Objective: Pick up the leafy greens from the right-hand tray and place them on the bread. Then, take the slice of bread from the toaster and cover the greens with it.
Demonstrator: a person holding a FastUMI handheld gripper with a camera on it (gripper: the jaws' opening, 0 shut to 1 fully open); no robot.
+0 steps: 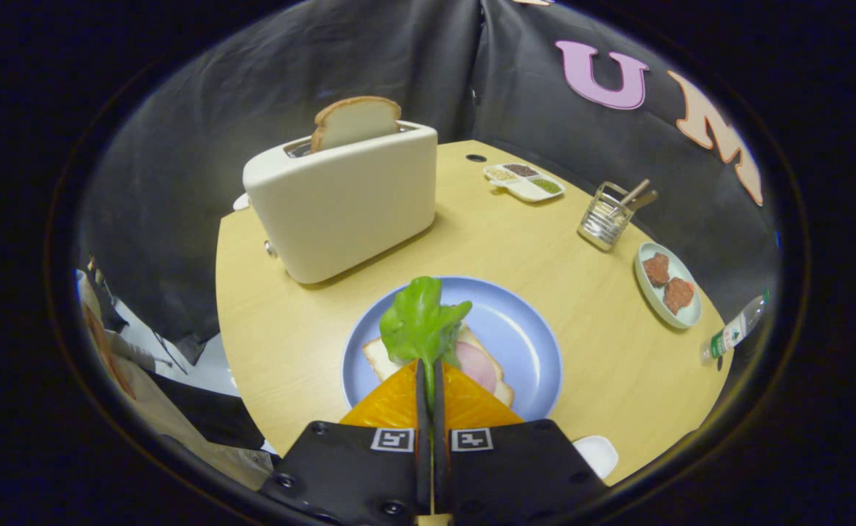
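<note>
Green leaf pinched in clenched gripper, hanging over bread with ham on plate. Mid first step, judging by this. Next: lower, release onto bread, then fetch slice from toaster.

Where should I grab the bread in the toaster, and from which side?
Grip its domed top edge, coming from above: the bread stands upright in the toaster slot, only its upper part exposed. The claw is shut on the greens now.
</note>
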